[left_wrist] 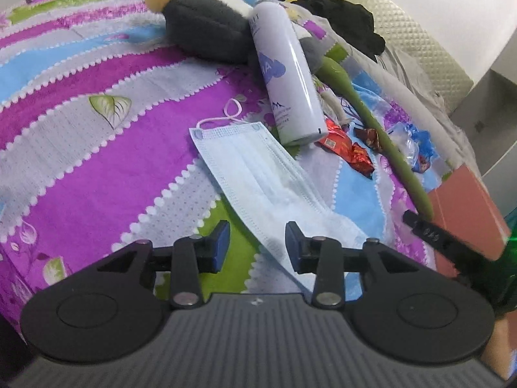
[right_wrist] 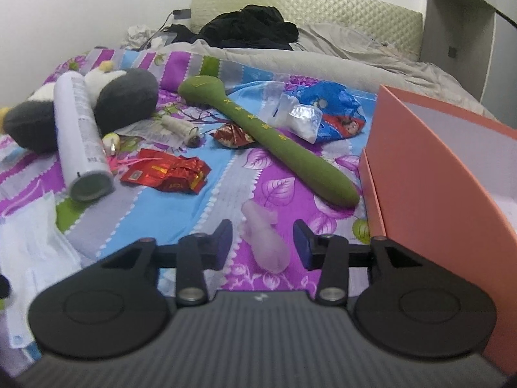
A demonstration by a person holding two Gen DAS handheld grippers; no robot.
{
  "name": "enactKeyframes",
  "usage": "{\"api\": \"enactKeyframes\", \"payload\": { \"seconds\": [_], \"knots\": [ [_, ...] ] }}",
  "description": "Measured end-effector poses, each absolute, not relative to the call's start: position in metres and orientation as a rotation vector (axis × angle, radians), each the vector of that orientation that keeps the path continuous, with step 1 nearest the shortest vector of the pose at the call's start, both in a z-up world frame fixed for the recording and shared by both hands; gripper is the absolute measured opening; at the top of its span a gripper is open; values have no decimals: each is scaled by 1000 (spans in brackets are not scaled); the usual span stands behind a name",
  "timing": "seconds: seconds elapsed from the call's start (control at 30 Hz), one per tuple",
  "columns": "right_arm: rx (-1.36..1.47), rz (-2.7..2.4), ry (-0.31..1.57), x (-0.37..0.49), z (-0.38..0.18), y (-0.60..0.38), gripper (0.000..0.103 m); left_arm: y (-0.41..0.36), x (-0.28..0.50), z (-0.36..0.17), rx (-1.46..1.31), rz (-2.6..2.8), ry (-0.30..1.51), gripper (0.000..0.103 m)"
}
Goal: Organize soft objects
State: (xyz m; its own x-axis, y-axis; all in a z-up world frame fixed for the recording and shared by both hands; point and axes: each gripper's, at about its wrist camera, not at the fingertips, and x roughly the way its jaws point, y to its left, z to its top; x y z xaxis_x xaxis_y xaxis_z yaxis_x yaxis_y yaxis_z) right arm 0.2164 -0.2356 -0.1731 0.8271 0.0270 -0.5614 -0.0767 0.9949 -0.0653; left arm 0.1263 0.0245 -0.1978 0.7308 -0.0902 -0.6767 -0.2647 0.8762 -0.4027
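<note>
A light blue face mask (left_wrist: 258, 168) lies flat on the patterned bedspread, its near end between the fingers of my open, empty left gripper (left_wrist: 257, 245). A grey and white plush penguin (left_wrist: 206, 26) lies behind it, also in the right wrist view (right_wrist: 126, 97). My right gripper (right_wrist: 263, 242) is open, with a small pale pink soft toy (right_wrist: 266, 239) lying on the bed between its fingers. A long green soft stick (right_wrist: 274, 142) lies beyond, next to the orange box (right_wrist: 429, 168).
A white spray can (left_wrist: 287, 74) leans on the penguin. Red foil wrappers (right_wrist: 168, 171), a blue plastic bag (right_wrist: 332, 110) and small clutter lie mid-bed. Black clothes (right_wrist: 252, 29) and a grey blanket (right_wrist: 355, 61) lie by the headboard. The other gripper's black tip (left_wrist: 429, 229) shows at right.
</note>
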Motion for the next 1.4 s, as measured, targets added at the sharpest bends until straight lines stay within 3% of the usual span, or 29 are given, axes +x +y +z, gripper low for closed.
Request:
{"api": "enactKeyframes", "payload": {
  "seconds": [0.23,0.33,0.47,0.6,0.73,0.8,0.97,1.23,1.4],
  "knots": [
    [-37,72,677,235,-190,-244,42,35,139,-204,-666,70,782,43],
    [7,73,681,236,-191,-250,29,35,148,-206,-698,61,782,43],
    [23,77,671,234,-192,-253,25,30,159,-207,-716,77,769,44],
    [17,75,653,230,-190,-252,24,18,166,-206,-668,122,750,57],
    [18,84,646,226,-189,-252,23,5,174,-205,-625,133,740,58],
    [19,88,646,225,-190,-252,23,-3,178,-205,-579,136,742,54],
    [22,92,645,221,-190,-253,23,-12,181,-208,-499,144,747,11],
    [9,105,642,210,-186,-252,23,-25,175,-214,-302,128,685,5],
    [-2,118,646,198,-181,-250,23,-21,175,-210,-325,85,686,2]
  ]
}}
